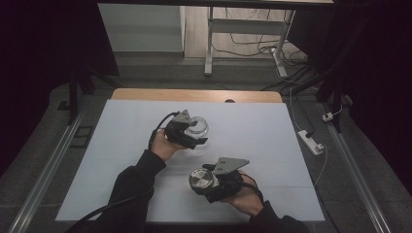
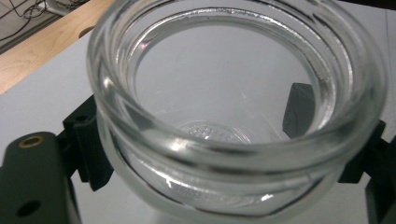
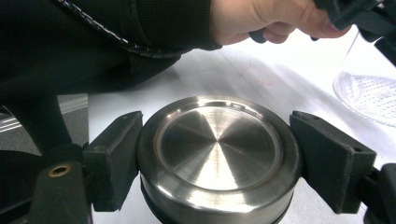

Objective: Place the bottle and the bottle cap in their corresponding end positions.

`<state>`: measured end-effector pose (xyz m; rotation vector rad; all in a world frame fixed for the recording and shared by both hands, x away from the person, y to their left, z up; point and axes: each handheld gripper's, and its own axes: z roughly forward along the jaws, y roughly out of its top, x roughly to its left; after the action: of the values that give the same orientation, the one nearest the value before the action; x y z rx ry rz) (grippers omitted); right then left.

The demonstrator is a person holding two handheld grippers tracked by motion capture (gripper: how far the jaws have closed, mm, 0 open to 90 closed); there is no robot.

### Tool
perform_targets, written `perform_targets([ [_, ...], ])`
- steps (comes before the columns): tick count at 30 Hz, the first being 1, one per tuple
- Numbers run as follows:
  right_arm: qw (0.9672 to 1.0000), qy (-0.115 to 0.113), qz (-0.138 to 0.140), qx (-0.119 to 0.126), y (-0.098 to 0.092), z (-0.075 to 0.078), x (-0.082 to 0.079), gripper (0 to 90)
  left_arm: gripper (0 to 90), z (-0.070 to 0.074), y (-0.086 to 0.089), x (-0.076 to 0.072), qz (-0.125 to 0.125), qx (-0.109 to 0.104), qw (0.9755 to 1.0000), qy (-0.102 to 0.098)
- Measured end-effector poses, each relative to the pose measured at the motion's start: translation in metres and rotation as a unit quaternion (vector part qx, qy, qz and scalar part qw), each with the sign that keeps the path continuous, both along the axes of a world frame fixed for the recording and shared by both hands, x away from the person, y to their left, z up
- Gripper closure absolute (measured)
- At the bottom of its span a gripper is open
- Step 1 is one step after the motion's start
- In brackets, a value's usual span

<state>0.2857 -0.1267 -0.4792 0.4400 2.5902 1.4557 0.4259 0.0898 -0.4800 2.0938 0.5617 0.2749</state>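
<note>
High view: the left claw (image 1: 200, 136) grips a glass jar (image 1: 197, 127) mid-table, and the right claw (image 1: 198, 180) holds a steel lid (image 1: 202, 179) nearer, probably for capping. Left gripper view: jar (image 2: 233, 116) clamped, mouth open. Right gripper view: lid (image 3: 218, 156) pinched level between both jaws

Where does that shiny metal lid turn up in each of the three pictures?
High view: the lid is low, just right of centre, clamped by the right gripper.
Left gripper view: not in it; the glass jar sits between the jaws.
Right gripper view: the lid is at bottom centre, top face up, a black jaw pressing on each side.
Shared landmark: the white table cover.
</note>
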Motion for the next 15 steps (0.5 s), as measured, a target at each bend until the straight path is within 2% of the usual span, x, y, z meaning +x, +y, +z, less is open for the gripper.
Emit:
perform_targets([
  [15,0.9998,0.003,-0.008,-0.021,0.007,-0.021,0.014,19.6,15.3,-0.013,-0.003,0.013,0.021,0.005,0.9998,0.003],
])
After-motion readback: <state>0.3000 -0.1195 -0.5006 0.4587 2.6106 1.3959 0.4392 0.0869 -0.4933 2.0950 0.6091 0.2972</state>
